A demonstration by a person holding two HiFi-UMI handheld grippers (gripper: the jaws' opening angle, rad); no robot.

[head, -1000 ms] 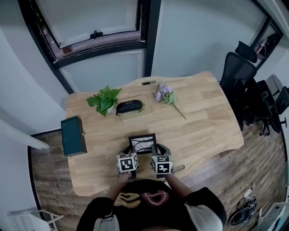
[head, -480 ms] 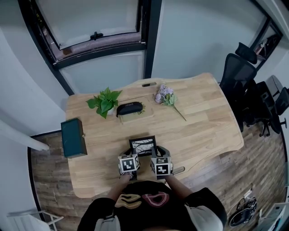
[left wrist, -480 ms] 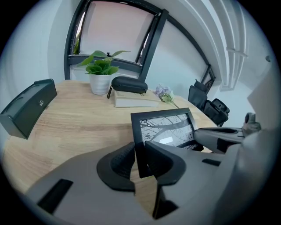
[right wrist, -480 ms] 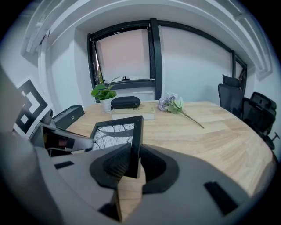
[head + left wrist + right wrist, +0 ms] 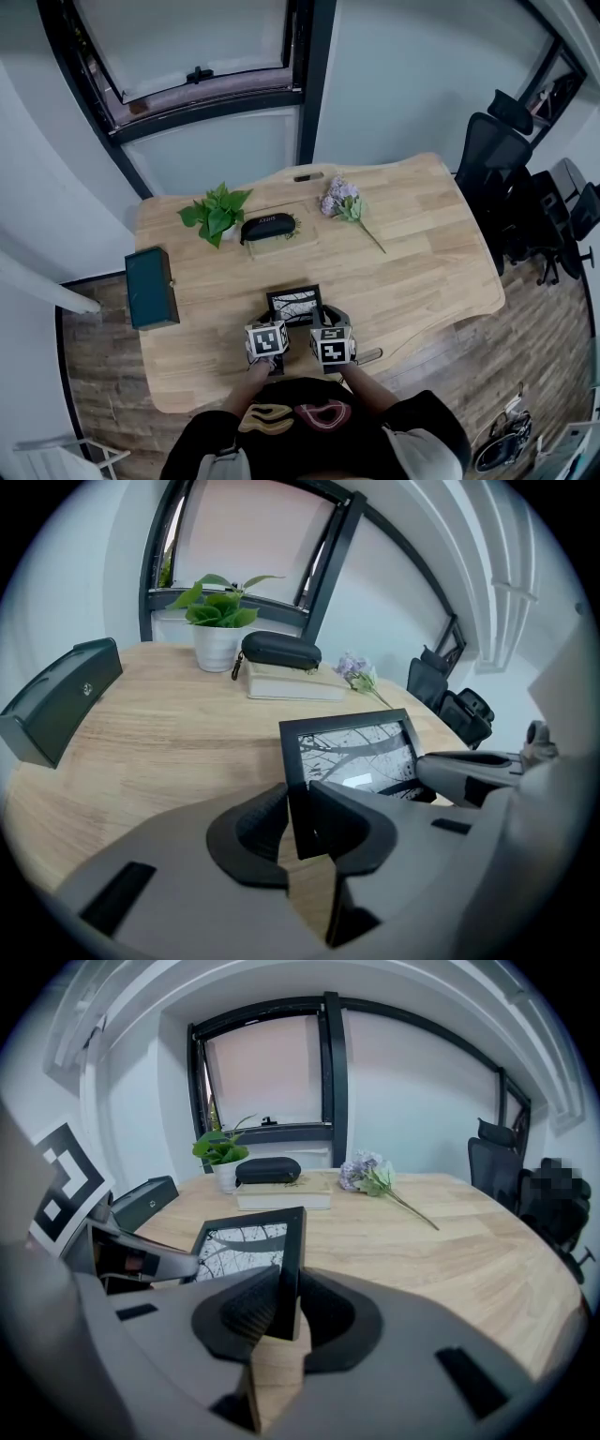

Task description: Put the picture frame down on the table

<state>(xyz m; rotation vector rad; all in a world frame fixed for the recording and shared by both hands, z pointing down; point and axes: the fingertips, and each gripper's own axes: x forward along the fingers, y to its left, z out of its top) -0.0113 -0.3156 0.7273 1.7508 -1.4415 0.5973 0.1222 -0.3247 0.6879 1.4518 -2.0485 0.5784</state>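
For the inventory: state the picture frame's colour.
The picture frame is black; clearest in left gripper view.

— Where are the grippers?
— Lower centre of the head view, side by side: left gripper [image 5: 266, 319], right gripper [image 5: 330, 317], both angled downward.
— Jaws?
— Each pair clamps one side edge (opposite ones) of the picture frame [image 5: 293, 302].

Office, black swivel chairs [image 5: 511, 178], wooden meeting table [image 5: 422, 253], large window [image 5: 178, 42]
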